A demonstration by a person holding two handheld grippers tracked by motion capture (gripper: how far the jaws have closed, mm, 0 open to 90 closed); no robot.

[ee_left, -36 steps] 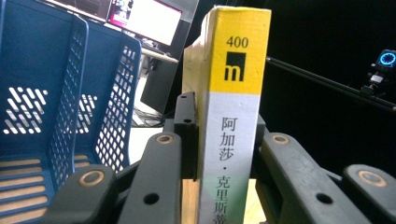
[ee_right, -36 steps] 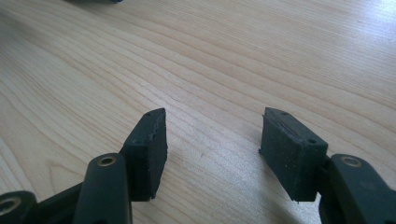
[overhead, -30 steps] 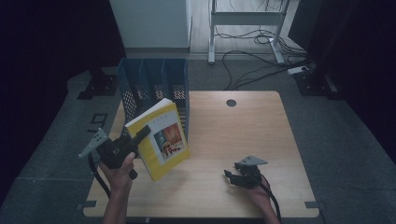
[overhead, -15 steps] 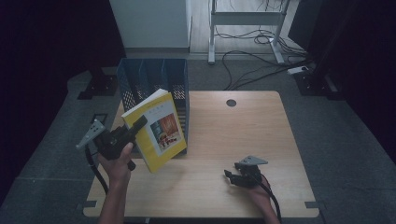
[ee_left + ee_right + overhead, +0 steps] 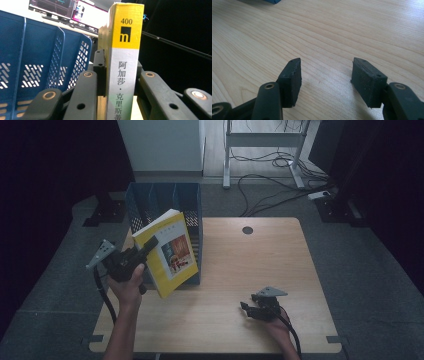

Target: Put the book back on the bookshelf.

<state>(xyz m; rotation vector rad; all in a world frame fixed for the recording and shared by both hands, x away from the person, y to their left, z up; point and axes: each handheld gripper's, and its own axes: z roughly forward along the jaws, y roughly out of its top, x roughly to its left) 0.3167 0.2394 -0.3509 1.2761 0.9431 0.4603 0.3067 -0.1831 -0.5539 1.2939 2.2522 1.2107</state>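
Left tool [image 5: 150, 243]: clenched on one yellow book [image 5: 167, 251], its two black jaws pressing either side of the book near the spine, as the left gripper view confirms; the spine there [image 5: 123, 62] stands upright between the jaws and carries the figure 400, a black square and a column of Chinese characters. The book is held clear of the counter [image 5: 280, 265], tilted, at the near face of one blue file rack [image 5: 165, 205], partly overlapping its front. The rack stands at the counter's far left corner and shows three compartments, counted from the high view; I cannot tell from the pictures whether the book touches the rack. Right tool [image 5: 248, 309]: released, jaws parted with nothing between them, resting low over bare wood at the counter's near right; two jaw pads [image 5: 292, 80] counted, both clean of any object. One round dark hole [image 5: 247, 230] sits in the counter near its far edge.
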